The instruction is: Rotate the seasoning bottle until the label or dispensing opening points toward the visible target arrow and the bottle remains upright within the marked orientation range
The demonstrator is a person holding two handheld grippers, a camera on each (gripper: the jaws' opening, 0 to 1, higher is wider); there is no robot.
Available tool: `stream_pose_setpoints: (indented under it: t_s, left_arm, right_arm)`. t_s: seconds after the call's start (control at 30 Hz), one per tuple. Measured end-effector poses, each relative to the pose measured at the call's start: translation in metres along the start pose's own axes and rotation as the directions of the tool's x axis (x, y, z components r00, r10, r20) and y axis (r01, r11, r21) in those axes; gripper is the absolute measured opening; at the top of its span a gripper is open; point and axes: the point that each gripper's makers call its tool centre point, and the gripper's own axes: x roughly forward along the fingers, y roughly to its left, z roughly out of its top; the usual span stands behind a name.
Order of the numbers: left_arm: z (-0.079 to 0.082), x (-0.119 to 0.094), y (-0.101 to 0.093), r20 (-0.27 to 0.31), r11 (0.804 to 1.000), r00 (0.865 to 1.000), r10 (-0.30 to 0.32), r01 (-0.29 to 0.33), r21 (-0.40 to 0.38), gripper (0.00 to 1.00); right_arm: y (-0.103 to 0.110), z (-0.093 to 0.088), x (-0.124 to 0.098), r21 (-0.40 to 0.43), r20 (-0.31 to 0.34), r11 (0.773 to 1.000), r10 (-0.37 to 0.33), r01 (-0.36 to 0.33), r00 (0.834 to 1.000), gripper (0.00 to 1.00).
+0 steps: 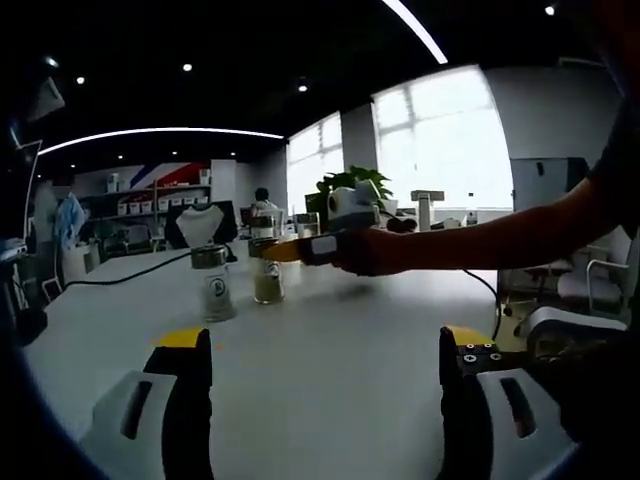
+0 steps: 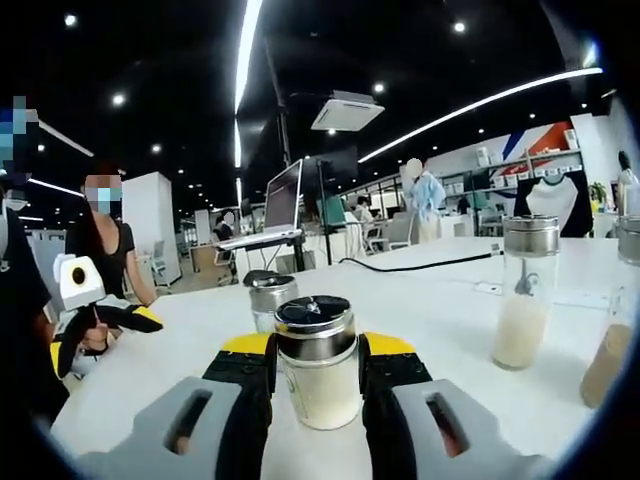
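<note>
right gripper view: bottle [image 2: 318, 362] between fingers [image 2: 248, 385]

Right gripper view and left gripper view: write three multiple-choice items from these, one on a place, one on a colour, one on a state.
1. Where is the near bottle in the right gripper view?
A. Between the right gripper's jaws
B. On a shelf
C. Lying on the floor

2. What colour are the tips of the right gripper?
A. Red
B. Green
C. Yellow

3. How does the left gripper stand?
A. Shut on a bottle
B. Open, nothing between its jaws
C. Shut on a cable

Answers:
1 A: the jaws sit tight against both sides of the upright bottle.
2 C: yellow shows at the jaw tips either side of the metal cap.
3 B: bare white table shows across the wide gap.
</note>
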Motion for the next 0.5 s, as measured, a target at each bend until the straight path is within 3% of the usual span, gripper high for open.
stream_pose_setpoints:
  t_s: [0.27,0.43,0.5]
  left_arm:
    - [-0.001,-0.001,0.003,-0.002,1.0,1.0,0.006,-0.006,-0.004,1.0]
    - [-0.002,0.0,0.002,-0.005,1.0,1.0,0.004,-0.004,-0.004,1.0]
    - [-0.002,0.0,0.002,-0.002,1.0,1.0,0.004,-0.004,-0.004,1.0]
  right_arm:
    - [0.003,-0.005,-0.01,-0.017,-0.011,1.0,-0.019,0.019,1.0,0.39]
    - [-0.003,0.018,-0.024,-0.01,0.078,0.999,-0.04,0.041,0.996,0.39]
    - [-0.013,0.028,-0.031,-0.022,0.107,0.995,-0.092,0.094,0.99,0.39]
